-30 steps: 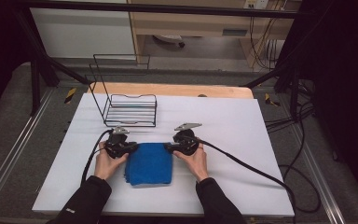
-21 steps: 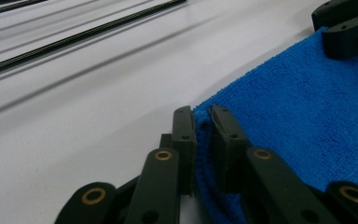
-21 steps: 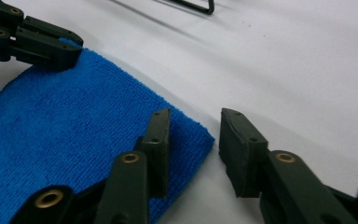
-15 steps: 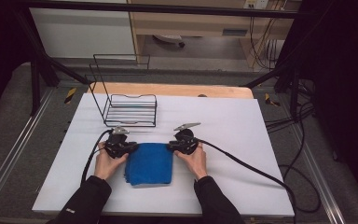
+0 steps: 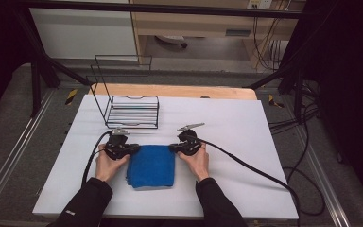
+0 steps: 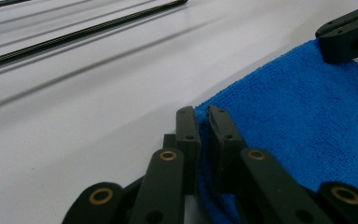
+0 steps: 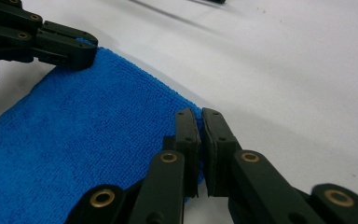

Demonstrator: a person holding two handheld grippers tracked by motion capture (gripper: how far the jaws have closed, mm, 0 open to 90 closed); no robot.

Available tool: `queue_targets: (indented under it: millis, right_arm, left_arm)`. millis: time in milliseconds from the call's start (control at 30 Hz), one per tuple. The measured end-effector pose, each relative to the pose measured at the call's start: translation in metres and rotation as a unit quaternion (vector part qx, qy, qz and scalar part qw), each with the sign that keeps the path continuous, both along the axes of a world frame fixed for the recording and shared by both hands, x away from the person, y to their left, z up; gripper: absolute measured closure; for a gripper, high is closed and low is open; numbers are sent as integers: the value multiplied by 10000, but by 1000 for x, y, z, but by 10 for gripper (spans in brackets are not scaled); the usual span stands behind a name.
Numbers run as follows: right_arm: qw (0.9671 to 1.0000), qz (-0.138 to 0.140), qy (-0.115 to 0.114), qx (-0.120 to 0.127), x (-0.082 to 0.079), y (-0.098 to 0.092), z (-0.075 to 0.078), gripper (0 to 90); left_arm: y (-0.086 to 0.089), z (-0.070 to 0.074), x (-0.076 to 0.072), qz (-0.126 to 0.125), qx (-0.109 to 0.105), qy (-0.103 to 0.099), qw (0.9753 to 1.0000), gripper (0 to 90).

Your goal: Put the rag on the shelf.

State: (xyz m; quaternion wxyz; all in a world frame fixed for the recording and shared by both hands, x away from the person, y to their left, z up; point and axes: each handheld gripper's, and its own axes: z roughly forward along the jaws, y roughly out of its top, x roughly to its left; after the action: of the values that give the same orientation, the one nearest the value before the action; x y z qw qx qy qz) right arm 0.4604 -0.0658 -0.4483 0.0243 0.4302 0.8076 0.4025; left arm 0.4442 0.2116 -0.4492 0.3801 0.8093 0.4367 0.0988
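1. Over the last second almost nothing has changed: your hands sit where they were and the blue cloth [image 5: 151,166] has not shifted, so you seem paused on the grip, with no lift or fold begun.
2. Your left gripper [image 6: 204,122] is clamped on the cloth's far left corner.
3. Your right gripper [image 7: 200,123] pinches the far right corner; how much fabric it bites is hard to judge, since its jaws nearly meet.
4. The cloth lies flat on the white table [image 5: 264,142], folded into a thick rectangle of fuzzy terry, just in front of the wire rack [image 5: 131,111].
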Motion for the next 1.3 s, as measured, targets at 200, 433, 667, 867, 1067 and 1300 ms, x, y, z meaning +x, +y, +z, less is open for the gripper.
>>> queue_targets:
  millis: [200, 433, 667, 867, 1067, 1300]
  right_arm:
    - [9997, 8, -196, 128, -5, -2, 9, 866]
    - [9977, 46, -588, 322, -17, -3, 24, 866]
    - [9957, 58, -847, 378, -25, -4, 32, 866]
    - [9938, 67, -1014, 443, -32, -5, 38, 865]
    - [9911, 105, -1213, 536, -38, -7, 46, 865]
    - [9878, 131, -1414, 634, -45, -9, 56, 865]
  left_arm:
    - [3, 6, -3, -8, -65, -107, 9999, 844]
    - [9, 20, -13, 7, -285, -330, 9990, 843]
    - [12, 30, -22, 3, -423, -550, 9976, 842]
    - [13, 37, -30, -2, -465, -686, 9966, 842]
    - [13, 45, -37, 22, -485, -852, 9952, 843]
    - [11, 54, -43, 12, -468, -1075, 9931, 844]
